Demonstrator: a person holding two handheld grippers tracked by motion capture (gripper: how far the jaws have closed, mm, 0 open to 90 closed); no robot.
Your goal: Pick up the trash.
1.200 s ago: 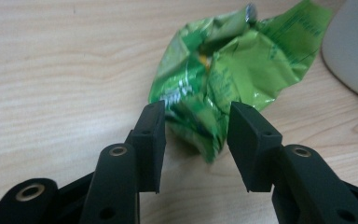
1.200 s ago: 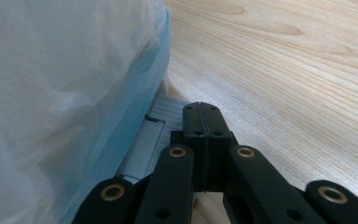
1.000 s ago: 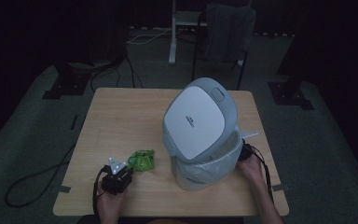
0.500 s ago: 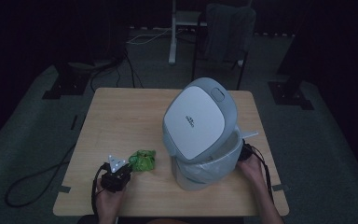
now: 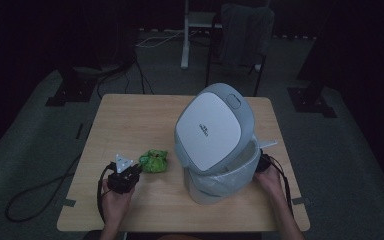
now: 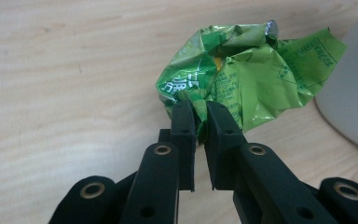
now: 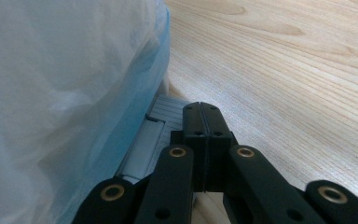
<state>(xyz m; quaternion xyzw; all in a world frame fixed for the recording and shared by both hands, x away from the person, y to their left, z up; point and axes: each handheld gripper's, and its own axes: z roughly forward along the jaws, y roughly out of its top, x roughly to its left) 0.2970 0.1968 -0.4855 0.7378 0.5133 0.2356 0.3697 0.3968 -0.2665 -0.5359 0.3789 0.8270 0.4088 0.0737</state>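
A crumpled green foil wrapper [image 5: 153, 161] hangs at the front left of the wooden table [image 5: 130, 120]. My left gripper [image 5: 136, 171] is shut on its near edge. In the left gripper view the two black pads [image 6: 185, 122] pinch a fold of the wrapper [image 6: 247, 70] just above the tabletop. A grey and white bin [image 5: 220, 182] stands at the right with its lid [image 5: 212, 130] tilted up and a clear liner bag [image 7: 51, 93] inside. My right gripper [image 5: 263, 162] is shut with nothing in it, its tips [image 7: 203, 109] resting on the bin's foot pedal [image 7: 161, 116].
The bin's white wall [image 6: 354, 93] is close to the right of the wrapper. A chair [image 5: 240, 35] and stand legs are on the dark floor beyond the table. A cable [image 5: 35, 195] trails off the table's left side.
My left gripper's jaws have shut on the wrapper and the hand has lifted a little, taking the wrapper with it. The right hand and the bin lid are unchanged.
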